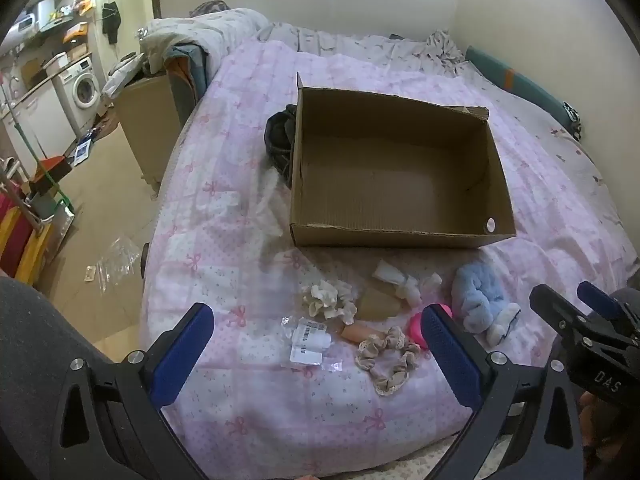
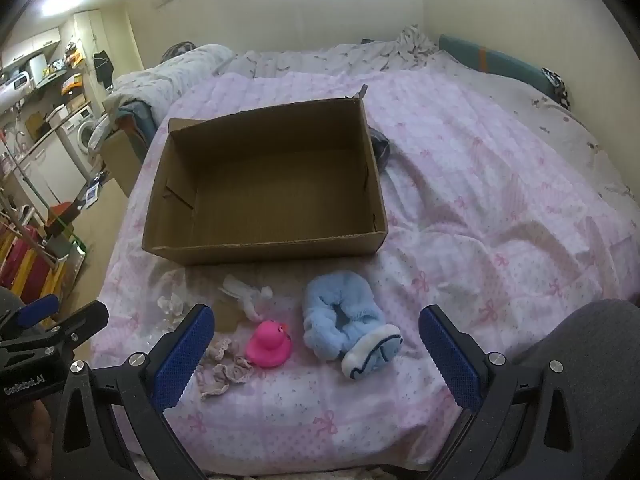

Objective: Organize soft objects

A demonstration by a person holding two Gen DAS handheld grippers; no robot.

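The cardboard box (image 2: 264, 184) sits open and empty on the pink quilt (image 2: 480, 208), well beyond the fingertips of both grippers, with its open top facing up so that soft things can be dropped in from above. The things to be sorted lie in a loose row on the quilt between the box and the fingers, which puts them within easy reach, and nothing has gone in yet.

The right gripper (image 2: 316, 344) has its jaws spread wide with nothing between the pads; the pink duck (image 2: 267, 344) lies just ahead of its left finger and the blue fluffy slipper (image 2: 348, 332) sits ahead of the gap, nearer the right finger, so the slipper looks the likeliest first pick. A beige scrunchie (image 2: 224, 368) lies partly hidden behind the left finger.

The left gripper (image 1: 320, 344) also stands fully open and empty, tilted down toward the quilt. Ahead of its gap lie a cream scrunchie (image 1: 328, 300), a clear packet with a label (image 1: 308, 344) and a small peach-coloured roll (image 1: 356, 332) (possibly a rolled sock; it is too small to tell). White bits of fabric (image 1: 400, 280) lie farther ahead, near the box's front wall
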